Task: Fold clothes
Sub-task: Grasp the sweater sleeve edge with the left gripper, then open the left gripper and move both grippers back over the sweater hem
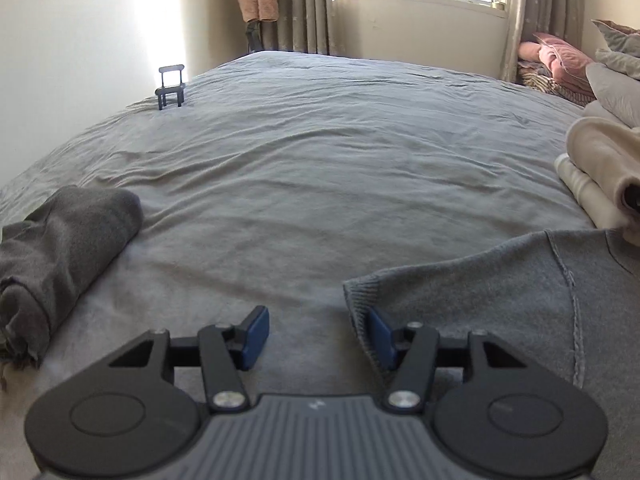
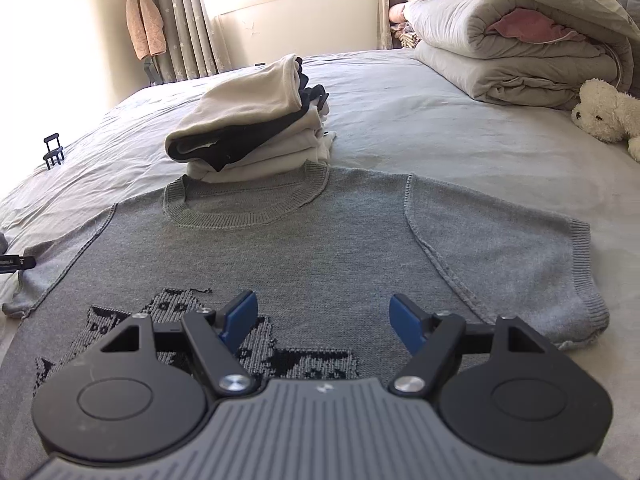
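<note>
Sweater (image 2: 320, 248) lies flat, grey, face-up; left claw (image 1: 316, 336) and right claw (image 2: 322, 320) gape wide.

Grey knit sweater (image 2: 320, 248) flat on bed, sleeves spread.

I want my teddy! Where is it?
In the right wrist view, the teddy lies at the far right of the bed, beside the folded quilts.

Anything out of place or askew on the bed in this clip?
One thing: the stack of folded clothes sits on the grey sweater, overlapping its collar, and leans left. A small black stand sits near the bed's far-left edge. Nothing spilled or damaged.
</note>
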Motion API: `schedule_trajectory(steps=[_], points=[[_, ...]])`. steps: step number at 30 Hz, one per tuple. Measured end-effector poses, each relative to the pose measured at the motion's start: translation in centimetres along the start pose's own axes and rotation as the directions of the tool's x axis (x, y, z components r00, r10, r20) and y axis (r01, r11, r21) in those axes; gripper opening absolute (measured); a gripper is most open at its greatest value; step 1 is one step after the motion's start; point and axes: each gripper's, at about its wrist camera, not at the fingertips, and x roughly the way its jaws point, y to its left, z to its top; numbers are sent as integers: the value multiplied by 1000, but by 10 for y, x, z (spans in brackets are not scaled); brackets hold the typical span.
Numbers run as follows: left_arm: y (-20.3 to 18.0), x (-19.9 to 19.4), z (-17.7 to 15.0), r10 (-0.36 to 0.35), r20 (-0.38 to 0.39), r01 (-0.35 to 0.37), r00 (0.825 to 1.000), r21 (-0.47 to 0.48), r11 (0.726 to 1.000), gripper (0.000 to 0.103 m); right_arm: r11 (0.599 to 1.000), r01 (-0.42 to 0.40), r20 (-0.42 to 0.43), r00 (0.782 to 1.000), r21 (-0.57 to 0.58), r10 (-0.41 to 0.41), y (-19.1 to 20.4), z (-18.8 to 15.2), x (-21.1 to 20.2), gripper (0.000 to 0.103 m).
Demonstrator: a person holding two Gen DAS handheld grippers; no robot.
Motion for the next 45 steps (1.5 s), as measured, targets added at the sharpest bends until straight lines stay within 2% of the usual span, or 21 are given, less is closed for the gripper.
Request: schedule_trajectory(steps=[4, 11, 13, 15, 18, 22, 26, 27, 28, 29, 30, 32, 34, 36, 38, 40, 42, 45], points=[[14, -19, -5, -70, -11, 68, 997, -143, 987, 52, 1000, -5, 2, 1000, 5, 5, 0, -3, -12, 76], [1, -47, -36, -216, -81, 197, 973, -190, 962, 49, 999, -21, -14, 1000, -31, 20, 12, -13, -28, 76], [-2, -49, -40, -243, -102, 218, 965, -211, 953, 36, 999, -23, -18, 1000, -43, 22, 16, -16, -32, 76], [-6, -51, -44, -269, -122, 236, 955, -232, 944, 15, 998, -29, -18, 999, -49, 29, 19, -19, -36, 76], [-5, -56, -48, -206, -109, 174, 972, -243, 954, 5, 998, -43, -24, 999, -35, 42, 21, -23, -42, 76], [-4, -63, -54, -120, -94, 92, 988, -259, 961, 4, 999, -38, -23, 999, -29, 37, 19, -28, -53, 76], [-20, -64, -59, -69, -75, 59, 995, -132, 989, 11, 1000, -23, -20, 1000, -6, 23, 12, -30, -61, 76], [-22, -68, -61, -80, -61, 71, 995, -133, 989, 22, 1000, -19, -20, 1000, 0, 19, 11, -31, -62, 76], [-21, -73, -62, -85, -54, 76, 995, -150, 986, 30, 1000, -16, -18, 1000, 5, 16, 10, -32, -64, 76], [-21, -79, -63, -82, -41, 75, 996, -166, 983, 45, 1000, -13, -16, 1000, 10, 14, 10, -33, -66, 76], [-21, -86, -64, -81, -15, 77, 997, -180, 981, 51, 1000, -11, -13, 1000, 14, 11, 9, -35, -69, 76], [-25, -106, -67, -121, 54, 128, 991, -174, 976, 52, 1000, -2, -8, 1000, 15, 2, 11, -40, -72, 77], [-32, -121, -72, -193, 110, 209, 975, -156, 965, 55, 1000, 11, -7, 1000, 14, -10, 13, -45, -71, 77], [-43, -130, -79, -293, 135, 309, 946, -120, 943, 67, 1000, 27, -6, 1000, 11, -27, 15, -51, -69, 78], [-58, -132, -90, -390, 112, 399, 914, -75, 914, 71, 999, 53, -13, 999, 4, -53, 17, -57, -64, 78], [-72, -127, -104, -420, 52, 421, 906, -27, 907, 72, 997, 78, -51, 996, 1, -78, 15, -65, -58, 80], [-83, -122, -120, -385, -9, 386, 923, 21, 922, 71, 995, 100, -95, 990, 1, -100, 13, -73, -54, 86], [-94, -133, -141, -341, 12, 334, 940, 174, 926, 75, 991, 131, -119, 984, -31, -134, 11, -83, -59, 96]])
